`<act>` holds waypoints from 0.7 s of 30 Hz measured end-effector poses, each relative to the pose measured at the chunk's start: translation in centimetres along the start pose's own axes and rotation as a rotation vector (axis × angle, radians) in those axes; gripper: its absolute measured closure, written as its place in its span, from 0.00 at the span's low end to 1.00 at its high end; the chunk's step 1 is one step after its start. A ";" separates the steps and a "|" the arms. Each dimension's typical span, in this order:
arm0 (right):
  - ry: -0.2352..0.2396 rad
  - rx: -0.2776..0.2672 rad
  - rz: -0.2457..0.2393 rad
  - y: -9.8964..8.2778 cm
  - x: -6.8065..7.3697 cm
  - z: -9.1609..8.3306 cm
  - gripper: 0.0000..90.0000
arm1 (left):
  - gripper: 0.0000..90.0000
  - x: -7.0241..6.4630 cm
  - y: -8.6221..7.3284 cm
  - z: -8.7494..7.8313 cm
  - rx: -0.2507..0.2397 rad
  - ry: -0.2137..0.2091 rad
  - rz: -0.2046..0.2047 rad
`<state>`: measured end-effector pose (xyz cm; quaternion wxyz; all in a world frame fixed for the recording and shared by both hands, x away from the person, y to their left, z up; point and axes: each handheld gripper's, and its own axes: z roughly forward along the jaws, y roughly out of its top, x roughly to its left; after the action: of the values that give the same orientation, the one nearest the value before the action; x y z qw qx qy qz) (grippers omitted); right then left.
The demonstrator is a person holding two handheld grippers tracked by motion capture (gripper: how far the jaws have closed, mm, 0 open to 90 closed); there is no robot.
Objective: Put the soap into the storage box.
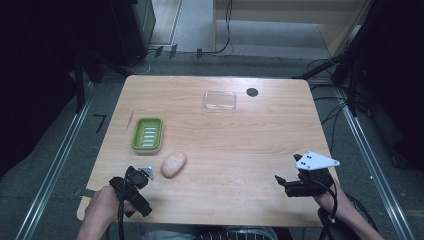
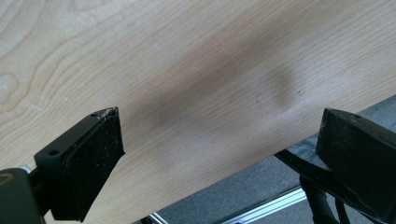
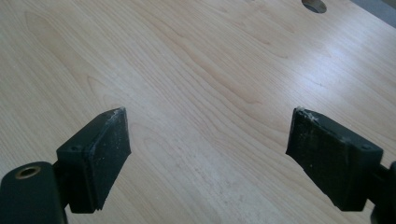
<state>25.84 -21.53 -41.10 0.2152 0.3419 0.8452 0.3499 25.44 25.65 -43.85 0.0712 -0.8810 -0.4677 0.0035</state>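
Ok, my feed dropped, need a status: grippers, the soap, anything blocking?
Left gripper open, empty, beside the peach oval soap bar. Right gripper open, empty, near the table's right edge. Green plastic soap dish just beyond the soap; path unobstructed.

We looked along the left gripper (image 2: 219, 154) and found its two black jaws standing wide apart with nothing between them; beneath them lay the bare wooden tabletop (image 2: 187, 70), crossed by a soft shadow; its edge ran diagonally at the lower right, with grey floor (image 2: 243, 198) and a metal rail (image 2: 266, 210) beyond.
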 end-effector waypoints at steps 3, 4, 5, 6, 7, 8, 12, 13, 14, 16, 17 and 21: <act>0.001 -0.001 -0.006 0.0 0.0 0.1 0.15 | 0.01 -0.1 0.2 -0.1 -0.011 -0.006 0.005; 0.000 -0.001 -0.006 0.0 0.0 0.1 0.15 | 0.01 -0.2 0.2 -0.2 -0.015 -0.008 0.000; 0.000 -0.001 -0.005 0.0 0.0 0.1 0.15 | 0.01 -0.2 0.3 -0.3 -0.018 -0.006 0.005; 0.000 -0.001 -0.004 0.0 0.0 0.1 0.15 | 0.01 -0.2 0.4 -0.3 -0.022 -0.008 0.003; 0.001 0.000 -0.003 0.0 0.0 0.1 0.15 | 0.00 -0.3 0.4 -0.4 -0.032 -0.010 0.003; 0.001 0.000 -0.003 0.0 0.0 0.1 0.15 | 0.00 -0.3 0.5 -0.5 -0.035 -0.012 0.006; 0.001 -0.001 -0.004 0.0 0.0 0.1 0.15 | 0.00 -0.4 0.7 -0.6 -0.051 -0.010 0.005; 0.001 -0.002 -0.004 0.0 0.0 0.1 0.15 | 0.00 -0.5 0.8 -0.7 -0.051 -0.009 0.004; 0.002 -0.001 -0.004 0.0 0.0 0.1 0.15 | 0.00 -0.5 0.9 -0.8 -0.058 -0.009 0.008; 0.002 0.000 -0.006 0.0 0.0 0.1 0.15 | 0.00 -0.6 1.1 -0.9 -0.064 -0.006 0.005; 0.002 0.000 -0.006 0.0 0.0 0.1 0.15 | 0.00 -0.6 1.1 -0.9 -0.064 -0.006 0.005; 0.002 0.002 -0.006 0.0 0.0 0.1 0.15 | 0.00 -0.8 1.6 -1.1 -0.075 -0.008 0.007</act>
<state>25.93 -21.49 -41.16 0.2150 0.3392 0.8467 0.3490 26.31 23.97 -43.06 0.0361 -0.8846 -0.4649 -0.0106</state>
